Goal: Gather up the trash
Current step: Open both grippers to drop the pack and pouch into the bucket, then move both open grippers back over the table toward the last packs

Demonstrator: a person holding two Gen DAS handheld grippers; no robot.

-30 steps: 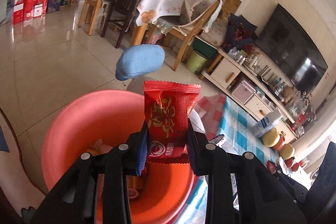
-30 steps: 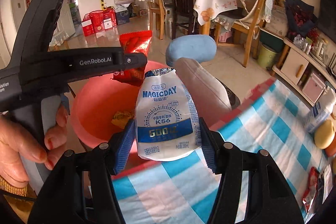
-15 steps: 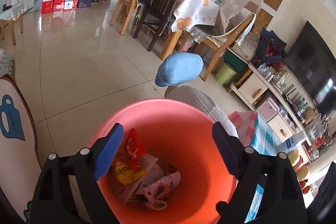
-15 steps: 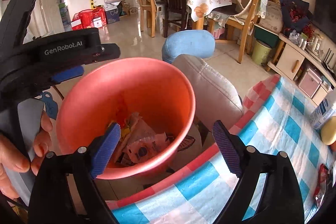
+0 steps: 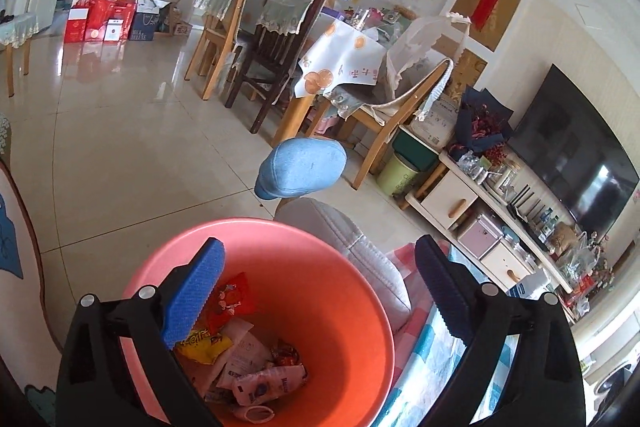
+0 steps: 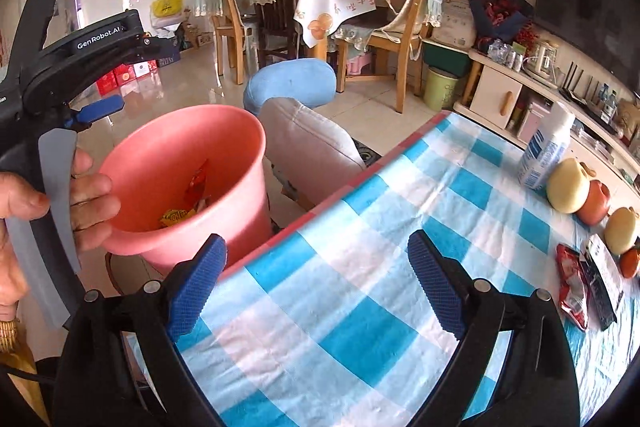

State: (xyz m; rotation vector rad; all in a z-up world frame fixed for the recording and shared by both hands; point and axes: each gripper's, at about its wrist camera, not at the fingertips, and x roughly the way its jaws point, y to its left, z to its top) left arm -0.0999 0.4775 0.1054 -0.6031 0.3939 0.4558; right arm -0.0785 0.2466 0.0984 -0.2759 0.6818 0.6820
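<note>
Bin (image 5: pixel 352 291): smooth pink plastic, round, tapering toward its base; stands just beside the table edge (image 6: pixel 352 183), below tabletop level. Inside: heap of crinkled wrappers (image 5: pixel 240 359) — one yellow, one red foil, pale pouches.

Left gripper (image 5: pixel 316 295): above the bin mouth, jaws wide apart, nothing between them. Pads (image 5: pixel 196 291) blue, ribbed rubber; body matte black.

Right gripper (image 6: pixel 316 283): over the table, jaws wide apart, empty. Same blue ribbed pads (image 6: pixel 198 287).

Table: glossy blue-and-white check cloth (image 6: pixel 360 307), red border. At its far right: red foil packet (image 6: pixel 572 291) and dark flat packet (image 6: pixel 602 283) side by side, touching; round yellow and orange fruit (image 6: pixel 568 187); white-and-blue cylindrical bottle (image 6: pixel 546 151), upright.

Behind the bin: grey padded chair back (image 6: pixel 308 147), with a blue cap (image 6: pixel 290 85) on top.
</note>
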